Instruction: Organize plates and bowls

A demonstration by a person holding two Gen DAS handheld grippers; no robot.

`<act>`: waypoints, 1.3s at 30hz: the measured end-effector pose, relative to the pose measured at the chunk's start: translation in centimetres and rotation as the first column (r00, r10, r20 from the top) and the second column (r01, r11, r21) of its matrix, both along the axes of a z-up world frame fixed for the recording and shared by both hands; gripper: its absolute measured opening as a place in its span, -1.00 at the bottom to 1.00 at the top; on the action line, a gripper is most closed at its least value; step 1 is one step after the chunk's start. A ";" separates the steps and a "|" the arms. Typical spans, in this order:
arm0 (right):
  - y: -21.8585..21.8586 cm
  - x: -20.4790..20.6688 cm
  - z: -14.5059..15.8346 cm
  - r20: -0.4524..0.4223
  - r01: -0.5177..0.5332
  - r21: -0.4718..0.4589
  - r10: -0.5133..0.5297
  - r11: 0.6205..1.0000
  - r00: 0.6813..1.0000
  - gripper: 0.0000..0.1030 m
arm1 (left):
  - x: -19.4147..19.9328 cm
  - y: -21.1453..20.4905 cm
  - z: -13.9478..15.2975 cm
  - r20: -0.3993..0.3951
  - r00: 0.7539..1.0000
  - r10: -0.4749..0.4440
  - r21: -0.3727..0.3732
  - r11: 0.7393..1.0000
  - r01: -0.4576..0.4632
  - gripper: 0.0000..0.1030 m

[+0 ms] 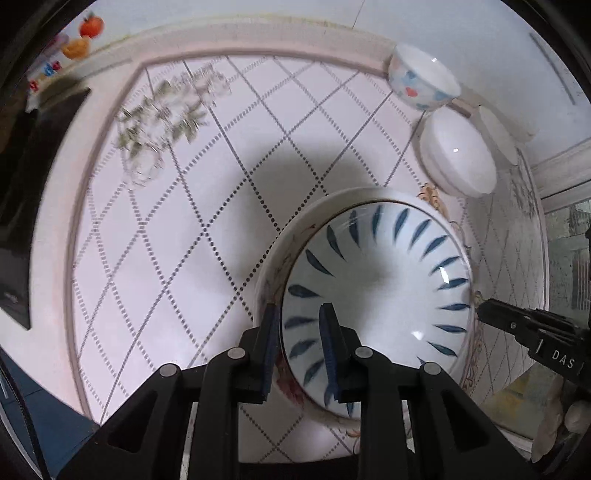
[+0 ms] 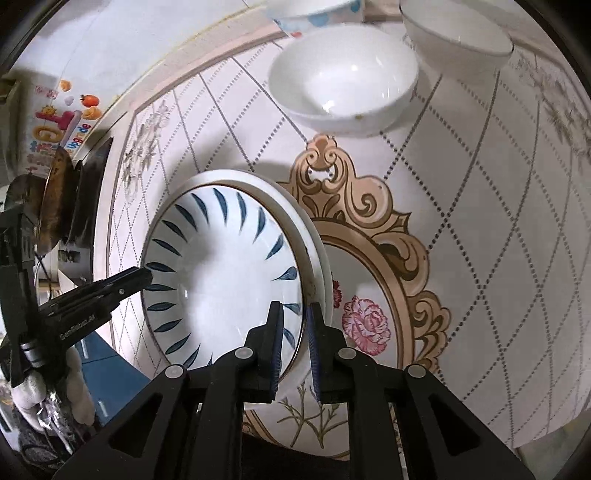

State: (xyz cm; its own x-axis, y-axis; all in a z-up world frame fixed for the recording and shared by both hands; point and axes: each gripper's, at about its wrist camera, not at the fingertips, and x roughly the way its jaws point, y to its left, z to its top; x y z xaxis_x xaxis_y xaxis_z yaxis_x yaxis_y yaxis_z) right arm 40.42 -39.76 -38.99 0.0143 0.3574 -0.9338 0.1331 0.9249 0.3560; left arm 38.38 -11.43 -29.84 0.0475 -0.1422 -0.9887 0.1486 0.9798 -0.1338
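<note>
Together: both grippers, left (image 1: pixel 301 332) and right (image 2: pixel 295 332), pinch the plate (image 2: pixel 221 280) rim.
Advice: lift level above the table (image 2: pixel 480 240).

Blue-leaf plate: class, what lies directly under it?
A white plate sits under the blue-leaf plate, its rim showing along one side. Below both lies the patterned tablecloth. The white plate's centre is covered.

White tablecloth (image 2: pixel 461 229), dotted diamond grid, gold scroll medallion (image 2: pixel 373 221); fruit stickers (image 1: pixel 86 35) on pale wall.
</note>
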 end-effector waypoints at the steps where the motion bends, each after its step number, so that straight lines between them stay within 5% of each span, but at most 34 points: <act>1: 0.1 -0.1 0.6 0.010 -0.003 -0.001 0.003 1.000 1.000 -0.71 | -0.4 -0.1 0.8 0.017 1.000 -0.001 0.007 1.000 0.001 -0.60; 3: 0.4 -0.6 2.0 0.033 -0.008 -0.002 0.008 1.000 0.999 -0.68 | -1.5 -0.2 2.7 0.057 0.998 -0.004 0.022 1.000 0.003 -0.60; 7: 1.2 -2.3 5.6 0.101 -0.014 -0.032 0.017 0.999 0.995 -0.20 | -3.4 0.0 6.1 0.111 0.994 0.002 0.036 0.999 -0.006 -0.52; 11: 1.8 -4.3 8.9 0.130 -0.004 -0.041 0.009 0.999 0.991 -0.01 | -4.8 0.4 9.3 0.163 0.987 -0.010 0.042 0.999 0.003 -0.39; 16: 2.7 -7.1 13.3 0.190 0.006 -0.064 0.006 0.998 0.982 0.29 | -6.2 1.2 12.2 0.208 0.978 -0.028 0.016 1.000 0.025 0.35; 27: 5.8 -11.1 19.3 0.248 0.050 -0.124 -0.018 0.991 0.969 0.39 | -8.5 2.5 15.5 0.212 0.971 -0.110 -0.038 0.992 0.121 0.39; 33: 5.3 -12.0 19.5 0.235 0.107 -0.110 -0.078 0.988 0.969 0.39 | -8.8 2.1 15.9 0.208 0.969 -0.131 -0.064 0.987 0.148 0.40; 36: 4.3 -11.7 18.9 0.217 0.133 -0.081 -0.113 0.988 0.970 0.47 | -8.2 1.4 15.5 0.215 0.968 -0.129 -0.075 0.986 0.148 0.72; 39: 2.8 -10.9 18.0 0.207 0.158 -0.061 -0.142 0.986 0.968 0.51 | -7.0 0.5 14.7 0.215 0.970 -0.112 -0.079 0.988 0.132 0.73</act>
State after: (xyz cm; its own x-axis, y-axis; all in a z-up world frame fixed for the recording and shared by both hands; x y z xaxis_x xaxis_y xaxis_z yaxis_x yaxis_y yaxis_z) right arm 29.54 -36.94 -20.96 0.2528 0.2646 -0.9307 0.2054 0.9253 0.3188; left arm 31.37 -10.95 -15.12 0.2286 -0.2494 -0.9410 0.3005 0.9375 -0.1755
